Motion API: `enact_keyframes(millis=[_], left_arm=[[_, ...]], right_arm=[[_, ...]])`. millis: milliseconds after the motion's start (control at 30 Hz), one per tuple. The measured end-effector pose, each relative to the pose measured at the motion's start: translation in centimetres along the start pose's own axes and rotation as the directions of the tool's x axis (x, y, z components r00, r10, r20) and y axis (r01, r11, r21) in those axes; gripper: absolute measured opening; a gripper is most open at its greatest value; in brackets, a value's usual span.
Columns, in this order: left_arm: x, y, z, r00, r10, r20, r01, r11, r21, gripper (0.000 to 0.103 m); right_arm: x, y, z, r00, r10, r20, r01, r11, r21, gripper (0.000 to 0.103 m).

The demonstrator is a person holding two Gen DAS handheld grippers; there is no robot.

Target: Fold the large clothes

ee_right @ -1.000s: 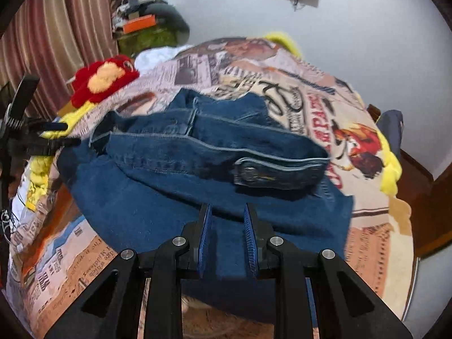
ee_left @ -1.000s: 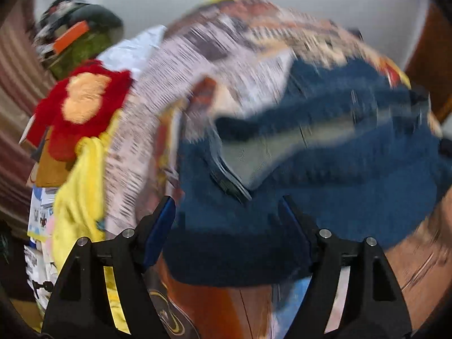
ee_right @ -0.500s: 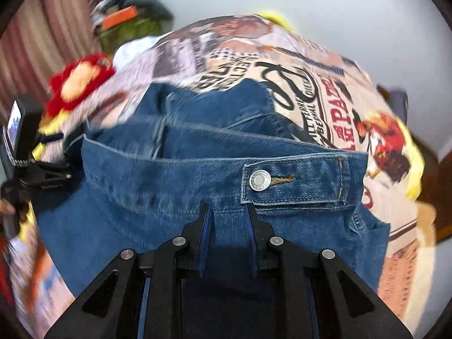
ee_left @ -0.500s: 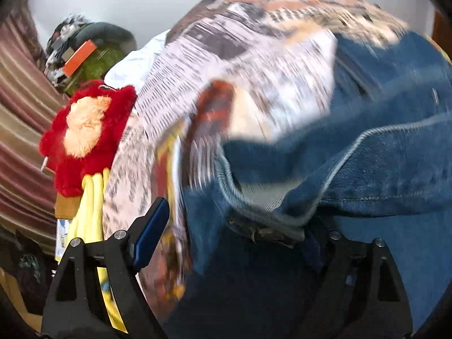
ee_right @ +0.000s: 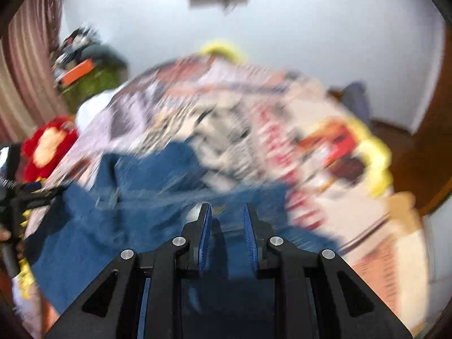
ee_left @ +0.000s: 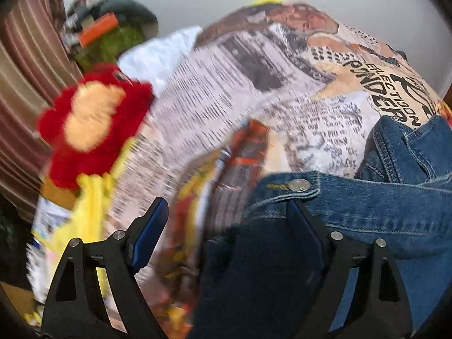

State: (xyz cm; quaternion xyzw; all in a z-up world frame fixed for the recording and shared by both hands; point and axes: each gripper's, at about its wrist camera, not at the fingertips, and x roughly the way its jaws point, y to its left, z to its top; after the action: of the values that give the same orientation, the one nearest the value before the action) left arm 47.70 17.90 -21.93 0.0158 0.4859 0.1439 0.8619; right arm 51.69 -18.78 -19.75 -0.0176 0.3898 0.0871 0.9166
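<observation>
Newsprint-pattern bedspread (ee_left: 226,90) fills my view. My left gripper (ee_left: 226,226) spread wide over jeans (ee_left: 381,209) waistband; right gripper (ee_right: 227,223) narrowly parted, denim between, grip unclear. Red plush (ee_left: 90,121) beyond jeans, near curtain (ee_left: 25,90).

Bed (ee_left: 254,90) covered by a printed spread of newspaper text, lettering and cartoon panels, edged in yellow fringe (ee_right: 378,163). Lying on it: blue denim jeans (ee_left: 381,212), bunched, waistband with metal button (ee_left: 300,185) facing up; red plush toy (ee_left: 90,124) with a pale orange face near the left edge; white cloth (ee_left: 158,56) toward the far left corner. Right wrist view heavily blurred.
</observation>
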Motion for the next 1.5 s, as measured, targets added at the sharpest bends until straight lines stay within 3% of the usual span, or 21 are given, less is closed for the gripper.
enact_keyframes(millis=[67,133,333,467,567,767,933,1000,1067,1100,1167,1200,1233,1267,1300,1500], left_arm=[[-1.4,0.5,0.3,0.997,0.066,0.041,-0.067,0.998,0.014,0.087],[-2.6,1.5,0.6,0.996,0.06,0.063,-0.06,0.998,0.003,0.087],[-7.4,3.0,-0.5,0.989,-0.1,0.106,0.104,0.994,-0.034,0.087],[-9.3,1.9,-2.2,0.979,-0.168,0.115,0.169,0.986,0.002,0.087],[-10.4,0.3,-3.9,0.971,-0.211,0.109,0.208,0.977,0.046,0.087],[-11.1,-3.0,-7.9,0.954,-0.29,0.075,0.282,0.954,0.1,0.087],[-9.3,-5.0,-10.4,0.946,-0.324,0.011,0.321,0.942,0.101,0.087],[-7.8,-5.7,-11.3,0.952,-0.304,-0.032,0.306,0.946,0.108,0.087],[-6.2,-6.5,-12.5,0.967,-0.248,-0.057,0.254,0.956,0.149,0.088],[-5.9,-6.7,-13.0,0.969,-0.242,-0.054,0.247,0.955,0.162,0.088],[-5.8,-6.4,-13.8,0.967,-0.253,-0.027,0.254,0.954,0.157,0.091],[-5.8,-6.3,-13.9,0.969,-0.247,-0.021,0.247,0.957,0.154,0.092],[-5.9,-6.1,-14.1,0.972,-0.234,-0.017,0.234,0.96,0.152,0.093],[-5.9,-5.8,-14.4,0.973,-0.228,-0.016,0.228,0.962,0.148,0.093],[-5.9,-5.6,-14.5,0.974,-0.225,-0.016,0.225,0.964,0.145,0.093],[-7.0,-3.5,-15.2,0.982,-0.186,0.0,0.185,0.976,0.117,0.093]], right_arm=[[-1.5,-1.1,1.0,1.0,-0.017,0.026,0.017,1.0,0.013,0.019],[-2.9,-1.7,1.5,1.0,0.002,0.027,-0.002,1.0,0.001,0.019],[-5.9,1.2,-0.2,1.0,0.002,0.027,0.004,0.981,-0.195,0.019],[-7.2,5.0,-3.0,1.0,0.011,0.024,-0.002,0.94,-0.34,0.019],[-7.7,8.2,-5.2,0.998,0.067,0.0,-0.061,0.906,-0.419,0.019],[-6.5,12.5,-8.3,0.981,0.165,-0.098,-0.191,0.882,-0.431,0.019],[-2.4,14.1,-9.8,0.972,0.12,-0.204,-0.197,0.887,-0.417,0.019],[-0.8,13.7,-10.1,0.962,0.112,-0.248,-0.207,0.892,-0.402,0.019],[-0.6,12.9,-10.1,0.956,0.154,-0.248,-0.241,0.896,-0.373,0.019],[-0.6,12.5,-10.1,0.955,0.154,-0.252,-0.242,0.898,-0.367,0.022],[-0.7,11.9,-10.2,0.967,0.104,-0.231,-0.19,0.9,-0.392,0.054],[-0.9,11.6,-10.4,0.982,0.034,-0.187,-0.112,0.898,-0.424,0.087],[-0.9,11.2,-10.7,0.99,-0.047,-0.133,-0.019,0.89,-0.456,0.102],[-0.8,10.7,-11.0,0.99,-0.094,-0.101,0.035,0.88,-0.474,0.102],[-0.8,9.5,-11.5,0.99,-0.091,-0.106,0.03,0.88,-0.474,0.102],[-2.6,3.4,-9.9,0.979,0.046,-0.197,-0.099,0.958,-0.271,0.102]])
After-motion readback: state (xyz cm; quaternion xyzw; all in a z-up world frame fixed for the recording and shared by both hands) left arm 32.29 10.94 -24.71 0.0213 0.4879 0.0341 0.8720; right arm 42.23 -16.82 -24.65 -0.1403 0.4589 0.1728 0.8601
